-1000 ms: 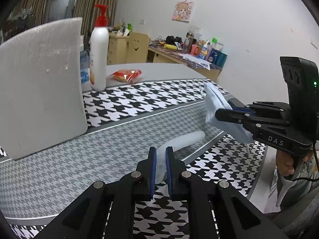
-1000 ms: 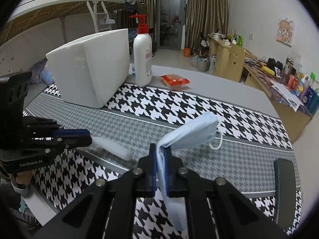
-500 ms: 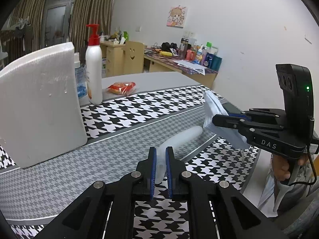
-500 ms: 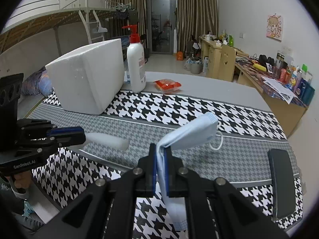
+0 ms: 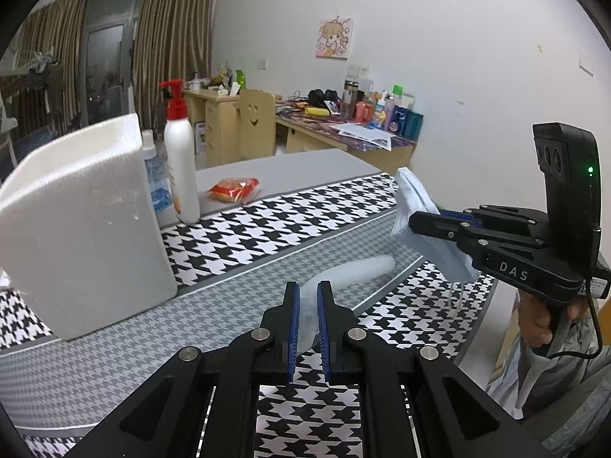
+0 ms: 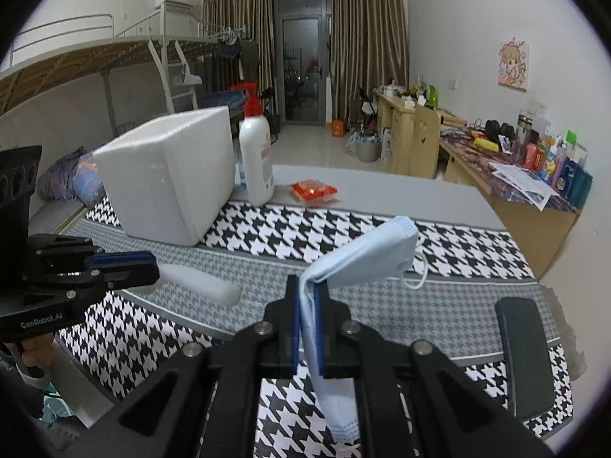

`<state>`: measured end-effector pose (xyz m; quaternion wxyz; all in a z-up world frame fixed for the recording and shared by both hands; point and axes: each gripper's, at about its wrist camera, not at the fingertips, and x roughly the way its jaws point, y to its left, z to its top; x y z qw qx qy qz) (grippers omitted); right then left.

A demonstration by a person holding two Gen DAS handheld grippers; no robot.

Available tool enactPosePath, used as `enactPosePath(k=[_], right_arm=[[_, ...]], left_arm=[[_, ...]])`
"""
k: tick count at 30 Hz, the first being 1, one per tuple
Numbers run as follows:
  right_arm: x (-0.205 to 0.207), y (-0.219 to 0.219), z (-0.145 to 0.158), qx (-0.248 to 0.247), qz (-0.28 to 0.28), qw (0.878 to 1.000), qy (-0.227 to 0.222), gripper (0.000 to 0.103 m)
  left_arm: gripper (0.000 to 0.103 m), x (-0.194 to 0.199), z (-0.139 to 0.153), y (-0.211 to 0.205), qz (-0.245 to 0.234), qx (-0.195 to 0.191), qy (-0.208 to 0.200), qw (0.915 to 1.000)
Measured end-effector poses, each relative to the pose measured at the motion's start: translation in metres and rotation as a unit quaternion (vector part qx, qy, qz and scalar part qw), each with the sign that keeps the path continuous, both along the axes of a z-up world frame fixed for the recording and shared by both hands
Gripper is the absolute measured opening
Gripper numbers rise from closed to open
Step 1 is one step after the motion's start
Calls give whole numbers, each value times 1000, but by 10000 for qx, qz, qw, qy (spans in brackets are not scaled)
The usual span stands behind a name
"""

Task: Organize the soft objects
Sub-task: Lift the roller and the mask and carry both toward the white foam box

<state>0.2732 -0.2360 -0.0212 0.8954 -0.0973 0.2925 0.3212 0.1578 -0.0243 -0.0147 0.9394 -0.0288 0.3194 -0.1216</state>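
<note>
My left gripper (image 5: 305, 291) is shut on a white foam stick (image 5: 359, 269) and holds it above the houndstooth tablecloth (image 5: 267, 229); the stick also shows in the right wrist view (image 6: 202, 284). My right gripper (image 6: 306, 286) is shut on a light blue face mask (image 6: 366, 259), folded, held in the air above the table. In the left wrist view the right gripper (image 5: 414, 223) with the mask (image 5: 416, 206) hangs at the right, apart from the stick. A white foam box (image 5: 80, 217) stands at the left, also in the right wrist view (image 6: 172, 171).
A white pump bottle (image 5: 181, 164) with a red top and a red snack packet (image 5: 235, 189) stand behind the box. A black flat object (image 6: 525, 355) lies near the table's right edge. Desks with clutter and a bunk bed are beyond the table.
Both grippers have risen and pulled back from the table, each still holding its object. The foam stick and the mask are higher above the cloth.
</note>
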Motion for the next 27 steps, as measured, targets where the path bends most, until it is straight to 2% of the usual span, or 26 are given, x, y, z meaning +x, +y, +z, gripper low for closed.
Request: enactPosePath(k=[18,27], right_arm=[[-5,-2,13,382,-65,9992,-86,9],[-4,7,23,530,-195,9983,-151,9]], left_arm=[[10,-10,25,1,0,167,-165,9997],[10,-6,36,11,83,91,-259,9996]])
